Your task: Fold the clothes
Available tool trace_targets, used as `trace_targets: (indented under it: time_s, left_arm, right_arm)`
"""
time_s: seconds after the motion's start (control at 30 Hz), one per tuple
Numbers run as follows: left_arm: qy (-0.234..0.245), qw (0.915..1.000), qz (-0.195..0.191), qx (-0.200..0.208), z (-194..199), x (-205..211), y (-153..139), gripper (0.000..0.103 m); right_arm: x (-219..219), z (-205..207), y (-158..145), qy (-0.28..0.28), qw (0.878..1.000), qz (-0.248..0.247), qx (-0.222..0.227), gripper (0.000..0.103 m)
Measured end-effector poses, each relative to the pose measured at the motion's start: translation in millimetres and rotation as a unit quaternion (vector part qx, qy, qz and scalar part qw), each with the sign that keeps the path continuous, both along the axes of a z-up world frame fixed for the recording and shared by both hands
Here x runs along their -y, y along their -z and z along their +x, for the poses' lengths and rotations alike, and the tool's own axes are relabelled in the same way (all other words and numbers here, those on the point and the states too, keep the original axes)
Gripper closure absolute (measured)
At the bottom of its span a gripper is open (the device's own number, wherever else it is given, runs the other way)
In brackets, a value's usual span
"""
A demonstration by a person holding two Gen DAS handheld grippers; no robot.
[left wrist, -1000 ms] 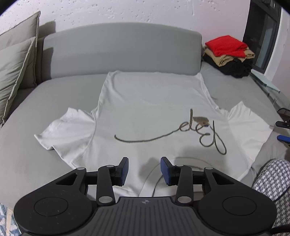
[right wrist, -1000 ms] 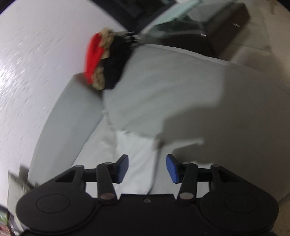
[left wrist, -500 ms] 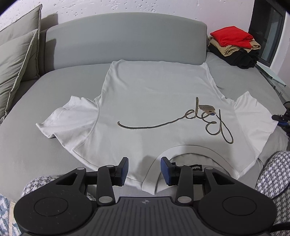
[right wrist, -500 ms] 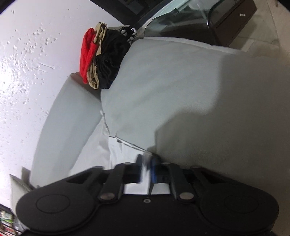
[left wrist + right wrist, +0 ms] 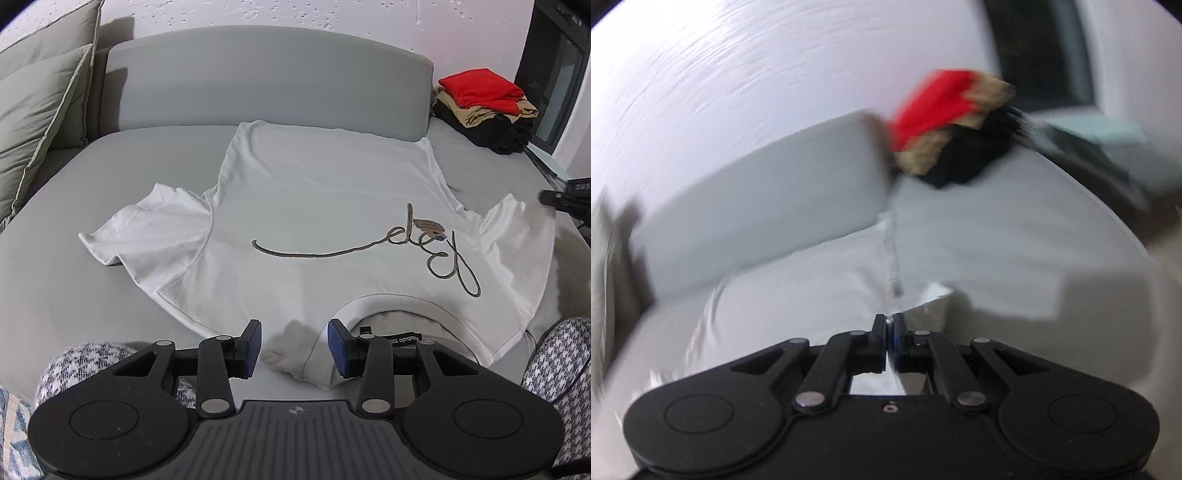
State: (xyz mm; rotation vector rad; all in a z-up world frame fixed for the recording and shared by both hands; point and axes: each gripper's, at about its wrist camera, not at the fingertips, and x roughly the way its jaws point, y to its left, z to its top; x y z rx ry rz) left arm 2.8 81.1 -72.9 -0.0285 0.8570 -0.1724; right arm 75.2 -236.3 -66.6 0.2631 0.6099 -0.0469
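A white T-shirt (image 5: pixel 314 206) with gold script lies flat on the grey sofa seat (image 5: pixel 92 295), collar toward me. My left gripper (image 5: pixel 294 345) is open, its blue pads on either side of the collar's left shoulder edge. My right gripper (image 5: pixel 889 325) is shut on the edge of the shirt's right sleeve (image 5: pixel 923 299); the right wrist view is motion-blurred. The right gripper's tip (image 5: pixel 554 199) shows at the right edge of the left wrist view, at that sleeve.
A stack of folded clothes, red on top, tan and black below (image 5: pixel 484 107), sits at the sofa's back right; it also shows in the right wrist view (image 5: pixel 945 129). Grey cushions (image 5: pixel 40 110) lean at the left. The person's checked-trousered knees (image 5: pixel 554 362) are near.
My right gripper has shut on the sleeve edge and has swung, blurring its view. My left gripper has drawn back toward the collar, still open.
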Motion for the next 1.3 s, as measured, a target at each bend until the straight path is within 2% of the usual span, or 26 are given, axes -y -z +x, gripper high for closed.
trace_targets:
  time_s: [0.13, 0.2, 0.3, 0.37, 0.43, 0.53, 0.63, 0.7, 0.8, 0.9, 0.93, 1.1, 1.23, 1.27, 1.3]
  left_arm:
    - [-0.009, 1.0000, -0.003, -0.001, 0, -6, 2, 0.064]
    - [-0.013, 0.9999, -0.003, -0.002, 1, -9, 3, 0.064]
    - [-0.016, 0.9999, -0.001, -0.006, 1, -10, 4, 0.064]
    - [-0.015, 0.9999, 0.003, -0.006, 2, -10, 5, 0.064]
    - [-0.014, 0.9999, 0.005, -0.006, 3, -9, 5, 0.064]
    - [-0.012, 0.9999, 0.003, -0.011, 6, -6, 6, 0.064]
    - [-0.006, 0.9998, 0.011, -0.013, 5, 2, 6, 0.064]
    - [0.002, 0.9998, 0.018, -0.012, 4, 7, 5, 0.064]
    - [0.011, 0.9995, 0.030, -0.007, 4, 13, 3, 0.063]
    - [0.018, 0.9990, 0.042, -0.001, 7, 20, 2, 0.063]
    - [0.020, 0.9988, 0.044, 0.002, 8, 22, 1, 0.063]
    - [0.030, 0.9988, 0.039, -0.004, 13, 25, 7, 0.063]
    - [0.029, 0.9989, 0.036, -0.006, 15, 23, 9, 0.063]
    - [0.029, 0.9988, 0.039, -0.004, 15, 22, 8, 0.063]
    - [0.028, 0.9987, 0.043, 0.000, 17, 21, 7, 0.063]
  right_arm:
    - [-61, 4, 12, -0.095, 0.990, -0.099, -0.018, 0.099]
    - [-81, 3, 27, -0.133, 0.982, -0.126, -0.044, 0.099]
    - [-90, -4, 45, -0.173, 0.974, -0.118, -0.086, 0.096]
    - [-84, -11, 46, -0.187, 0.974, -0.079, -0.104, 0.079]
    - [-60, -16, 36, -0.167, 0.980, -0.033, -0.098, 0.075]
    - [-10, -12, 24, -0.075, 0.992, 0.043, -0.088, 0.075]
    - [34, 8, 27, 0.019, 0.990, 0.097, -0.102, 0.089]
    - [42, 27, 36, 0.026, 0.985, 0.113, -0.125, 0.089]
    - [26, 52, 53, 0.005, 0.982, 0.088, -0.164, 0.089]
    - [1, 57, 73, -0.004, 0.978, 0.015, -0.207, 0.090]
    - [-4, 51, 77, -0.004, 0.975, -0.009, -0.224, 0.092]
    - [-15, 0, 71, -0.027, 0.961, -0.065, -0.267, 0.092]
    - [-10, -18, 57, -0.036, 0.954, -0.062, -0.290, 0.092]
    - [-9, -18, 50, -0.027, 0.956, -0.057, -0.286, 0.091]
    - [-7, -16, 43, -0.025, 0.963, -0.040, -0.266, 0.091]
